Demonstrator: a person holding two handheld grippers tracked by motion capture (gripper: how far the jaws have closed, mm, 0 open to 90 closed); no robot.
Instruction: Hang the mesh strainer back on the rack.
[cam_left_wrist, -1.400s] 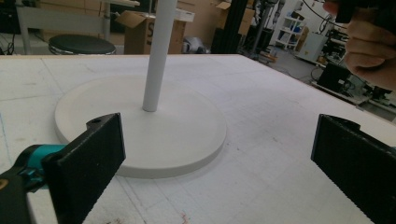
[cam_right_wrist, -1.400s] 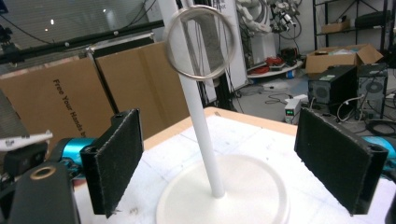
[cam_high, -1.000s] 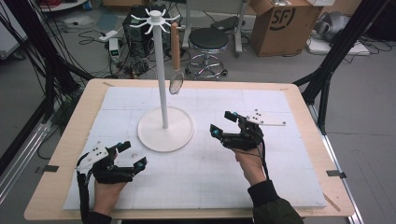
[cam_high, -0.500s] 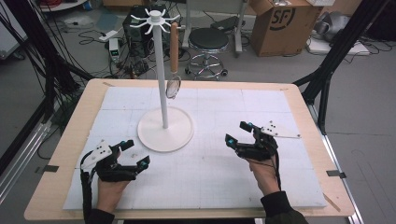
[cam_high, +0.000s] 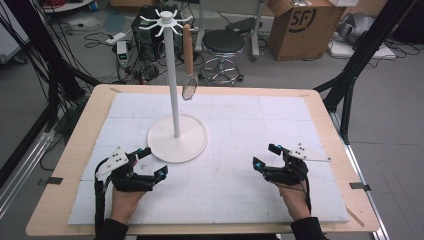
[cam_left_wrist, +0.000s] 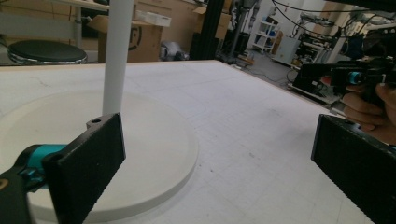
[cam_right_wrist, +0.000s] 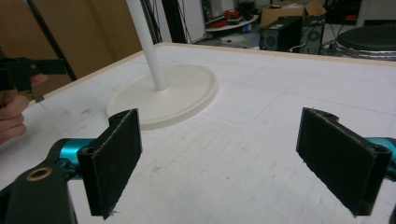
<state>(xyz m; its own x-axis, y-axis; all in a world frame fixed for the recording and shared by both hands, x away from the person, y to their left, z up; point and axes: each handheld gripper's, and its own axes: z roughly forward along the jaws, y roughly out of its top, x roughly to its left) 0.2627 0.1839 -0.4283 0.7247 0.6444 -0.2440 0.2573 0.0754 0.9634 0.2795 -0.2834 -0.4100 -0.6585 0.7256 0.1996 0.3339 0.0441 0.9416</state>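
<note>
A white hook stand rises from its round base on the left-centre of the table. A utensil with a wooden handle hangs from one of its top hooks, its round head beside the pole. My left gripper rests near the front left, just short of the base, open and empty. My right gripper is held low at the front right, open and empty. In the left gripper view the gripper looks past the base. In the right gripper view the gripper faces the base and pole.
A white gridded mat covers the wooden table. A stool, a cardboard box and cables stand on the floor beyond the far edge. The other hand shows far off in each gripper view.
My right gripper has moved right and toward the front edge, away from the stand. The left gripper has barely shifted.
</note>
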